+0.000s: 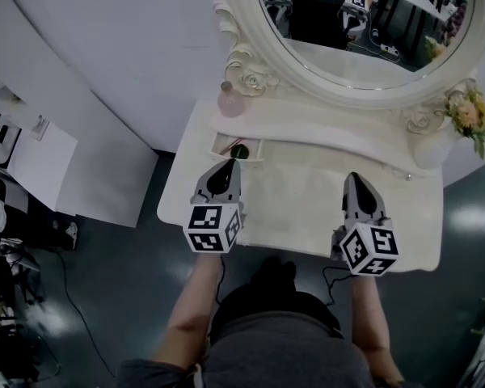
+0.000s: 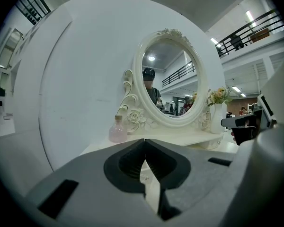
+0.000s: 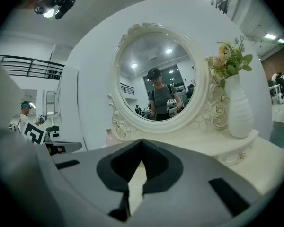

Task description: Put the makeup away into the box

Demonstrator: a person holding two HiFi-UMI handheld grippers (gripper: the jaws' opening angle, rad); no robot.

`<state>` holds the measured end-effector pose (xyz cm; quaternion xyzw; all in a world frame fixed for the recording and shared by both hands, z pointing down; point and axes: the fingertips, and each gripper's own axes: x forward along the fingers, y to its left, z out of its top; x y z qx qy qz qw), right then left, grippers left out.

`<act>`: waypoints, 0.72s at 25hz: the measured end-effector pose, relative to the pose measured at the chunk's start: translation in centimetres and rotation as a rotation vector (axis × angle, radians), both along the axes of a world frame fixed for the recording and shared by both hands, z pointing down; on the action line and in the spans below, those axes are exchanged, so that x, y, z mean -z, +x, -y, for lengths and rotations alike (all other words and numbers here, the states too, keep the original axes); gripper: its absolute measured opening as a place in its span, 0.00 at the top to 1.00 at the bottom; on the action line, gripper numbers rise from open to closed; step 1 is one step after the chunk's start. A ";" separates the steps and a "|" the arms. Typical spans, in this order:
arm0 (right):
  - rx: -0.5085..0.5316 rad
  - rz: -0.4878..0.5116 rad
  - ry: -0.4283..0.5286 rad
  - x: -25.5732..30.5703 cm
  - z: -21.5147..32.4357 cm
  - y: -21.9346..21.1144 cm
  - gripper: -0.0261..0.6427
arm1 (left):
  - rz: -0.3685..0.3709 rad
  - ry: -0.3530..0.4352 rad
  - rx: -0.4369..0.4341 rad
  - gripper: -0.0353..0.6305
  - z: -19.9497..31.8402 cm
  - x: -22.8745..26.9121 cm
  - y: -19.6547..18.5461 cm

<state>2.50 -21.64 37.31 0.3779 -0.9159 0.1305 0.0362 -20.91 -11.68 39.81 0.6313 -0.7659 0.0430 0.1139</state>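
Note:
A small open box (image 1: pixel 224 142) is set into the back left of the white vanity table (image 1: pixel 299 208); a dark round makeup item (image 1: pixel 239 151) lies in it. My left gripper (image 1: pixel 229 162) hovers just in front of the box, shut, with nothing between its jaws. In the left gripper view its fingertips (image 2: pixel 144 140) meet and point toward the mirror. My right gripper (image 1: pixel 353 175) is over the table's right half, away from the box. In the right gripper view this gripper (image 3: pixel 142 140) is shut and empty.
A pink perfume bottle (image 1: pixel 230 99) stands at the back left beside the oval mirror's ornate frame (image 1: pixel 250 63). A white vase (image 1: pixel 433 148) with flowers (image 1: pixel 470 115) stands at the back right. The table's front edge is close to the person's body.

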 end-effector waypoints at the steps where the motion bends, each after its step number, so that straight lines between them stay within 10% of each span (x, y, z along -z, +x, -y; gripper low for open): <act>1: 0.001 -0.003 0.001 0.0 -0.1 0.0 0.96 | -0.001 0.001 -0.001 0.94 0.0 0.0 0.0; 18: 0.036 -0.016 0.006 -0.1 -1.0 -0.9 0.96 | -0.013 0.006 0.002 0.94 -1.0 -0.4 -0.4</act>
